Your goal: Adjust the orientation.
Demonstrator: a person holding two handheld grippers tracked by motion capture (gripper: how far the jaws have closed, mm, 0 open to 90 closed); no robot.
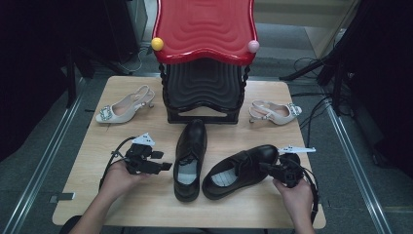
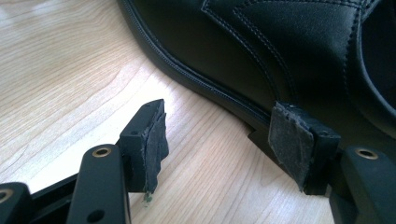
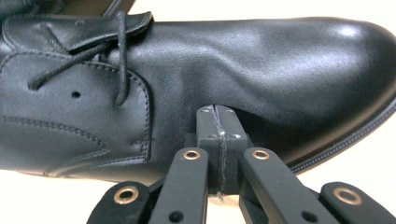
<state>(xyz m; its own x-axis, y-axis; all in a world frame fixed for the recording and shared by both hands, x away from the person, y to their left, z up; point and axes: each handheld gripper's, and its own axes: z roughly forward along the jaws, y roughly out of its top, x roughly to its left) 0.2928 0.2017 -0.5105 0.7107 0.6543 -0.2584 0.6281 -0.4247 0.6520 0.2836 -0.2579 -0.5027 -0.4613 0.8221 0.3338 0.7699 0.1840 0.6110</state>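
- Now left gripper [image 2: 224,140] jaws wide apart, nothing between; upright black shoe [image 1: 190,158] just past its fingertips.
- Right gripper [image 3: 218,114] jaws pressed together, empty, tips touching the angled black shoe [image 3: 196,79] side.

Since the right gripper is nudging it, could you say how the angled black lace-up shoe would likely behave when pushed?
The black shoe lies flat on the table, so it would probably slide or pivot, not tip. Its glossy leather may let the shut right gripper slip.

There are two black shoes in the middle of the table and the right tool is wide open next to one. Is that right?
Not quite. The right tool is shut, its jaws pressed together against the black shoe, as the right gripper view shows. Two black shoes do sit mid-table.
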